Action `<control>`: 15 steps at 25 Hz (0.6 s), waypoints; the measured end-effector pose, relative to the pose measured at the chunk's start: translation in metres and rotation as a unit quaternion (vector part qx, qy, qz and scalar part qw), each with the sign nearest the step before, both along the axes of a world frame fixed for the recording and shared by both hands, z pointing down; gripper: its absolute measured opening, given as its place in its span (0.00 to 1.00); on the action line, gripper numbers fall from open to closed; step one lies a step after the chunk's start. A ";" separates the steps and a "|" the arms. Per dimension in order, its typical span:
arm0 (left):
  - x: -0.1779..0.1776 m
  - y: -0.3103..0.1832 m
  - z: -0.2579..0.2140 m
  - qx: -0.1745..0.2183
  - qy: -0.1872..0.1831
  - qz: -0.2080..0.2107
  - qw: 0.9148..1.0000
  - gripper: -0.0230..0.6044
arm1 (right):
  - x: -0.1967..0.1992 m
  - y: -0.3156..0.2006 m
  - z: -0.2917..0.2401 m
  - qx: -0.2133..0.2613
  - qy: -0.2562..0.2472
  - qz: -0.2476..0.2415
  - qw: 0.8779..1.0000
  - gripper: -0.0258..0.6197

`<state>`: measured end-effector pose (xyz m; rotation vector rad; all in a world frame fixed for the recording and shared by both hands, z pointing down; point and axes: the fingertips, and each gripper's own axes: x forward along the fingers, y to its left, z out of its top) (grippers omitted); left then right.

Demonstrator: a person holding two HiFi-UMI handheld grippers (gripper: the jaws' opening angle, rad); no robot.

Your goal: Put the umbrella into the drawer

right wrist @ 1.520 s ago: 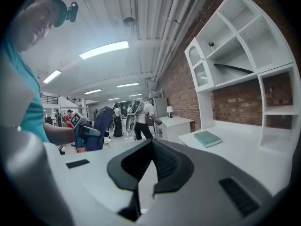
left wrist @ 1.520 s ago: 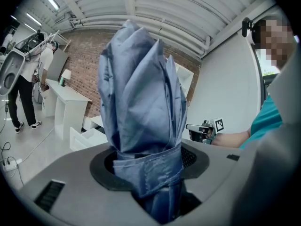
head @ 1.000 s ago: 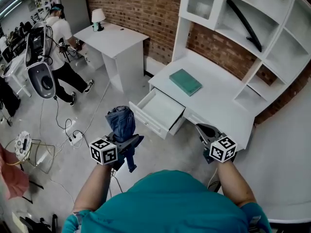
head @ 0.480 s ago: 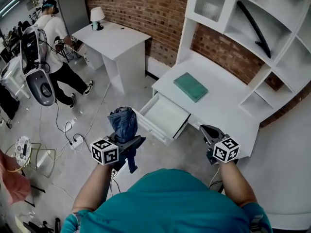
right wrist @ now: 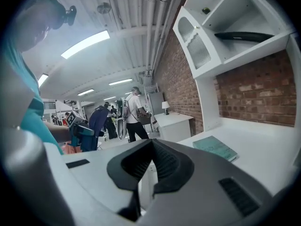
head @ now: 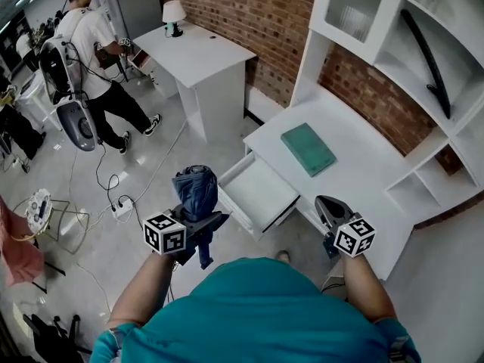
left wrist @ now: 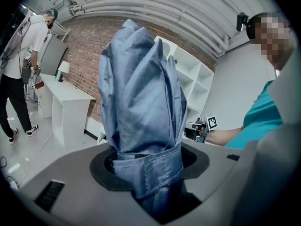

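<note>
A folded blue umbrella (head: 195, 193) stands upright in my left gripper (head: 198, 221), which is shut on its strapped lower end. In the left gripper view the umbrella (left wrist: 141, 93) fills the middle, wedged between the dark pads of the left gripper (left wrist: 148, 166). The white drawer (head: 261, 195) is pulled open from the desk (head: 363, 180), just right of and beyond the umbrella, and looks empty. My right gripper (head: 327, 209) hovers by the desk's front edge to the right of the drawer. Its jaws meet at the tips and hold nothing, as the right gripper (right wrist: 151, 147) view shows.
A green book (head: 308, 148) lies on the desk top. A black curved object (head: 427, 51) rests on the hutch shelf. A second white desk (head: 200, 51) with a lamp (head: 175, 13) stands at the back left, with people (head: 91, 44) beside it. Cables and a power strip (head: 121, 206) lie on the floor.
The view has shifted towards the desk; the open drawer now sits lower and closer to both grippers. The umbrella stays gripped in the left gripper, and the right stays shut.
</note>
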<state>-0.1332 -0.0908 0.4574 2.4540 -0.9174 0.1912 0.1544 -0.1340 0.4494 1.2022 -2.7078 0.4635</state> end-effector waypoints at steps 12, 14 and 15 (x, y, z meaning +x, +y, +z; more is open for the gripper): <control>0.075 -0.081 0.008 -0.025 0.005 -0.096 0.995 0.44 | 0.020 -0.098 0.025 0.007 0.030 -0.157 0.987 0.07; 0.075 -0.087 0.012 -0.034 0.002 -0.101 0.994 0.44 | 0.014 -0.105 0.031 0.004 0.032 -0.168 0.985 0.07; 0.072 -0.091 0.015 -0.038 -0.002 -0.102 0.994 0.44 | 0.009 -0.109 0.034 0.002 0.030 -0.172 0.985 0.07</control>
